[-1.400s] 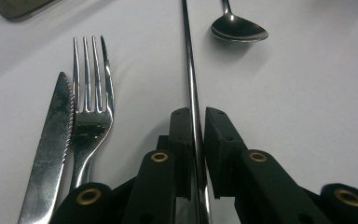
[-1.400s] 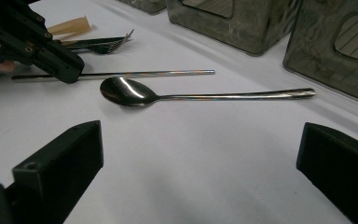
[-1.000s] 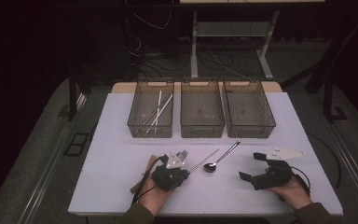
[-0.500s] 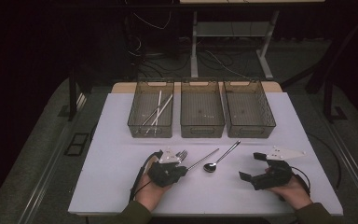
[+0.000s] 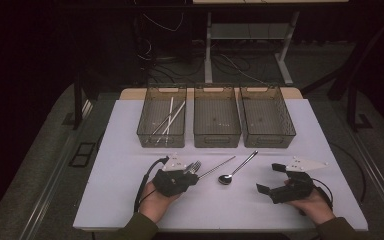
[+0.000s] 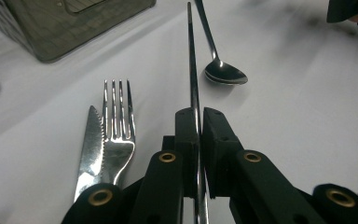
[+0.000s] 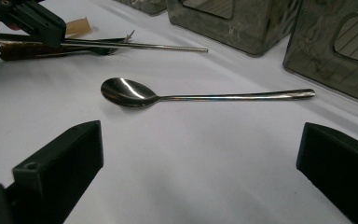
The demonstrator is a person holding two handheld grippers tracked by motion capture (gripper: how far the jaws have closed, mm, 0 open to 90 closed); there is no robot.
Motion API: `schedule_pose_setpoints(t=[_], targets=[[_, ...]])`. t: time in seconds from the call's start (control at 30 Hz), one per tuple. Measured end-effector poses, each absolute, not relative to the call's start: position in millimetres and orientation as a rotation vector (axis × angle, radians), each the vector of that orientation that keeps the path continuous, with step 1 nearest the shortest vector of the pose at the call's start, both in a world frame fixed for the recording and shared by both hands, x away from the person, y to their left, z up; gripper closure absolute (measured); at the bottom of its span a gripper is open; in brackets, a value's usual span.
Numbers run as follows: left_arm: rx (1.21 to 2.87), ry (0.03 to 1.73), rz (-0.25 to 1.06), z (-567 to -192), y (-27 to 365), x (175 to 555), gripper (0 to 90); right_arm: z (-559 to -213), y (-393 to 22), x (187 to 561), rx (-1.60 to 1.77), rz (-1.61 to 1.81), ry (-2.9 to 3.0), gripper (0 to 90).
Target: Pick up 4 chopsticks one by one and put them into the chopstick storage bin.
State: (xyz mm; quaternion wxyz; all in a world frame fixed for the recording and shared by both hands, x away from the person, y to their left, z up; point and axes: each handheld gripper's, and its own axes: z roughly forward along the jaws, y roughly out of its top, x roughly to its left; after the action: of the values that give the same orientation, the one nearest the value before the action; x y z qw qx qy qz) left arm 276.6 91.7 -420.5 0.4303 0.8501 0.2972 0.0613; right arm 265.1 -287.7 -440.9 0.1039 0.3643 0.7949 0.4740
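Steel straw (image 6: 192, 65) is clamped in the left gripper (image 6: 197, 140) just above the tabletop (image 5: 130, 150); two straws already lie in the left bin (image 5: 162, 116). Spoon (image 7: 140, 95), fork (image 6: 116, 121), knife (image 6: 89, 140) remain; right gripper (image 7: 200, 163) gapes, empty.

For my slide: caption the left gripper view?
Left gripper shut on metal straw, fork and knife beside.

Dim surroundings frame a lit white bench (image 5: 130, 190), the spoon (image 7: 126, 93) glints, and far bins (image 7: 335, 51) look perhaps slightly soft.
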Motion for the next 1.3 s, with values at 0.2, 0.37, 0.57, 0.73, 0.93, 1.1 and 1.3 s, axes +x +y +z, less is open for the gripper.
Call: schedule_pose_setpoints(t=[0.2, 0.37, 0.57, 0.73, 0.93, 1.1, 1.3], targets=[[2.124, 0.719, 0.145, -416, 97, 279, 84.9, -441, -288, 265, 1.076, 1.397, 2.346, 0.7], [2.114, 0.718, 0.136, -411, 102, 281, 84.9, -441, -288, 266, 1.069, 1.398, 2.345, 0.7], [2.095, 0.716, 0.141, -407, 108, 283, 84.8, -441, -288, 266, 1.066, 1.397, 2.346, 0.7], [2.083, 0.713, 0.151, -402, 113, 285, 84.8, -441, -288, 266, 1.067, 1.396, 2.346, 0.7], [2.069, 0.708, 0.161, -397, 120, 288, 84.9, -441, -288, 265, 1.067, 1.397, 2.345, 0.8], [2.057, 0.707, 0.168, -392, 128, 292, 84.8, -441, -288, 266, 1.069, 1.397, 2.345, 0.8], [2.037, 0.716, 0.182, -386, 137, 297, 84.9, -441, -288, 266, 1.069, 1.399, 2.344, 0.7]])
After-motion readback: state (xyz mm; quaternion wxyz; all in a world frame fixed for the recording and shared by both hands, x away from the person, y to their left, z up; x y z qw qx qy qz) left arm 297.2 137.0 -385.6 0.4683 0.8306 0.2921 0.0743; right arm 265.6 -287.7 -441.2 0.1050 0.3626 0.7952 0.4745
